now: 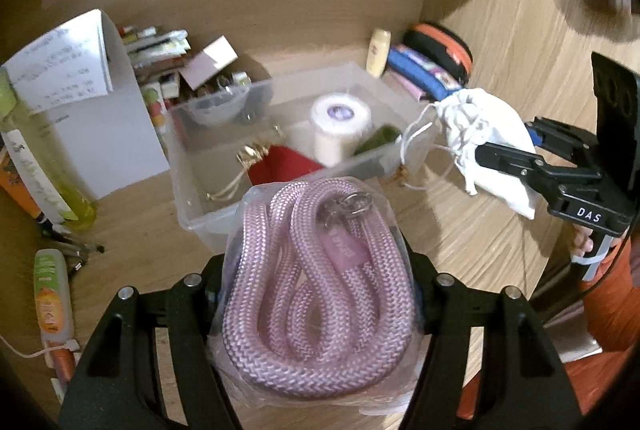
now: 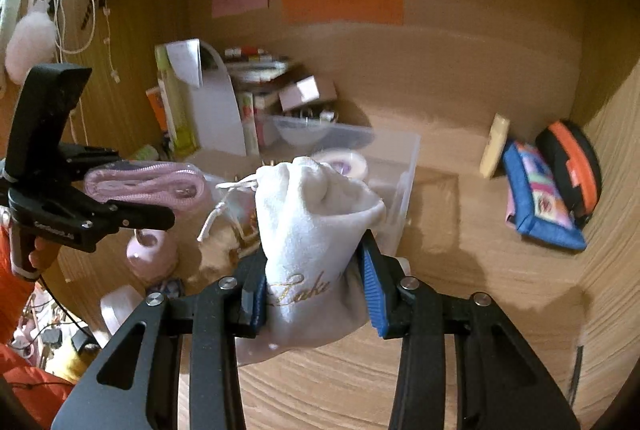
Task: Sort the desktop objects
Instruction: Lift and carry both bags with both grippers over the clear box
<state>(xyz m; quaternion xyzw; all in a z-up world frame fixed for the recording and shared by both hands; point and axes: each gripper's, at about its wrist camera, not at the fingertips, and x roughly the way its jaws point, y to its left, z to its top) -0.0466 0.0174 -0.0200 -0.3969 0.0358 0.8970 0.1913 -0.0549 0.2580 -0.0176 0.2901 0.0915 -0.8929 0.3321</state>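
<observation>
My left gripper [image 1: 318, 270] is shut on a clear plastic bag holding a coiled pink rope [image 1: 320, 294], lifted above the wooden desk just in front of a clear plastic bin [image 1: 188, 169]. In the right wrist view the same gripper [image 2: 136, 209] carries the pink rope [image 2: 148, 185] at the left. My right gripper [image 2: 316, 294] is shut on a white drawstring pouch [image 2: 316, 226] with gold lettering, its blue pads [image 2: 374, 294] pressing both sides. The left wrist view shows that pouch [image 1: 488, 137] hanging from the right gripper [image 1: 500, 157] beside the bin's right end. The bin [image 2: 404, 165] holds a white tape roll [image 1: 340, 125], red and green items.
A white paper box [image 1: 100, 117], stacked books [image 1: 160, 49] and a yellow-green bottle [image 1: 44, 165] stand at the back left. A tube [image 1: 52, 298] lies at the left. Blue and orange-black pouches [image 2: 536, 189] lean at the right wall. A shelf runs overhead. An orange sleeve [image 1: 608, 310] shows at the right.
</observation>
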